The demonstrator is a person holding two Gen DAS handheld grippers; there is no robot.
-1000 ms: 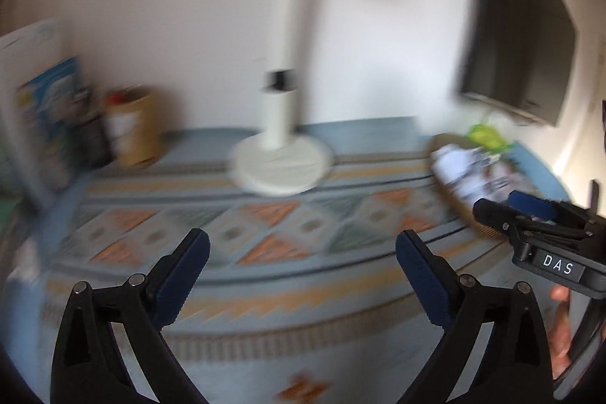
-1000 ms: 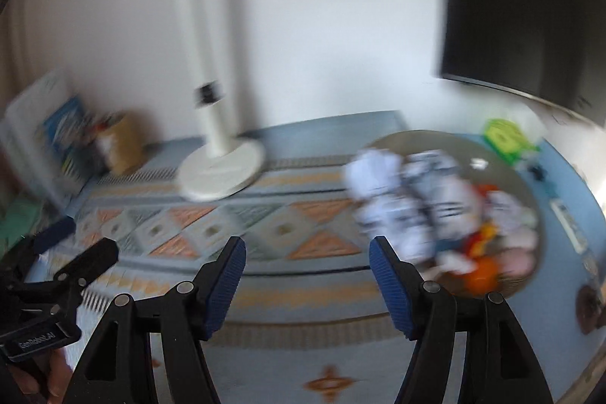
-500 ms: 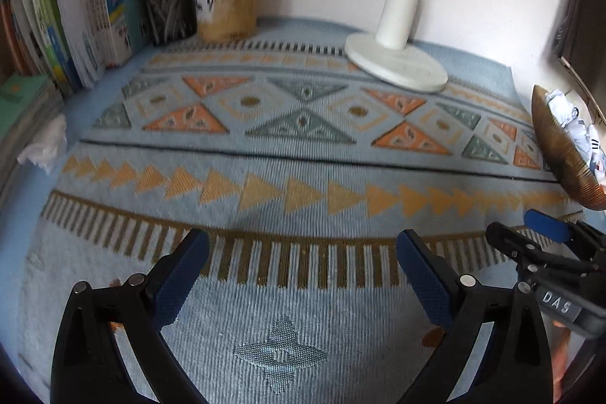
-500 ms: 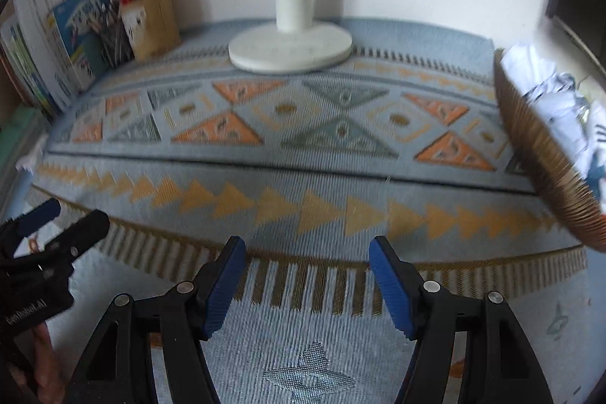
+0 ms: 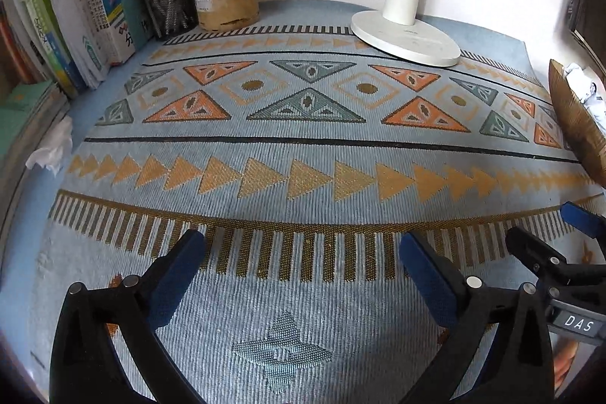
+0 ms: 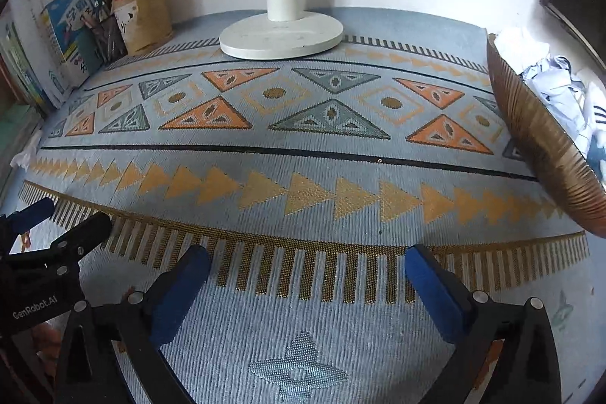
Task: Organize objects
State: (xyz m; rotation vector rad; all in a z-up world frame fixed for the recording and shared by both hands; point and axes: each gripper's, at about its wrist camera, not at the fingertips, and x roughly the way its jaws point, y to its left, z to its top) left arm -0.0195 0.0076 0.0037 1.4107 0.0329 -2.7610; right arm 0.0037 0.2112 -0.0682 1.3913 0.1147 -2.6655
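Blue-padded right gripper (image 6: 305, 277) jaws just sprang wide, nothing between; my left gripper (image 5: 301, 265) gaping too, empty. Both now low over patterned woven cloth (image 5: 303, 154). Crumpled papers (image 6: 545, 82) wait in ribbed brown bowl (image 6: 538, 146), cloth's right edge. Nothing picked yet.

"DAS", "GenRobot.AI" on right gripper (image 5: 568, 237), left gripper (image 6: 57, 218)

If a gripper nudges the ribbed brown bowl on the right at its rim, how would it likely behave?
The ribbed brown bowl flares wide from what seems a narrower foot, so a rim push may tip or rock it. The crumpled paper heaped inside looks light, adding little ballast. The woven mat probably resists sliding.
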